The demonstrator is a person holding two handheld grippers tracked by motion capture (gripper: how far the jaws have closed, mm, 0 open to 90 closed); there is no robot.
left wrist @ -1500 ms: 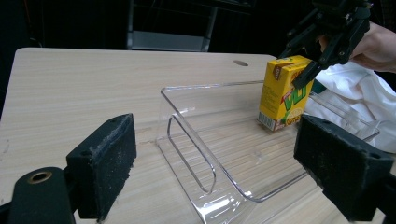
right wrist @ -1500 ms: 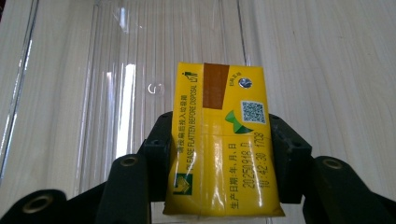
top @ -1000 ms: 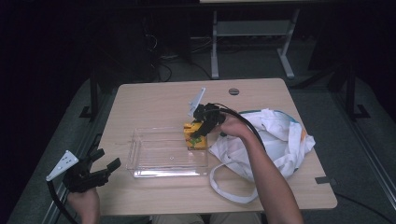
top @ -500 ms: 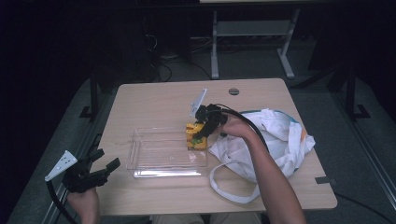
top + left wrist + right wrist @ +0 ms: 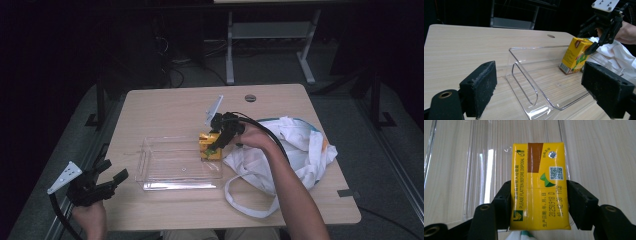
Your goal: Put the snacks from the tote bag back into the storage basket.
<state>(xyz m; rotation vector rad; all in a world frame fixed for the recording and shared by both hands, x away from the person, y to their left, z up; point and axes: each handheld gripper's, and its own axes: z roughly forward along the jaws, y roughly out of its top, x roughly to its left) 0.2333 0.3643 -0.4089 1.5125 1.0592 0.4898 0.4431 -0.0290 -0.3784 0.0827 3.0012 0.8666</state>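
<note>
High view overhead; gripper views close, perhaps sharing carton (image 5: 574,56).

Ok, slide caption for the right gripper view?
Right gripper just easing open around a yellow juice carton standing in the clear tray.

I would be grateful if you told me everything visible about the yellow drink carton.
The yellow drink carton is a small box of glossy printed card with a brown strip, a foil straw hole, a QR code and a date stamp on top. It stands upright at the right end of the clear plastic tray, beside the white bag. The right gripper, jaws just opening, flanks it closely.
</note>
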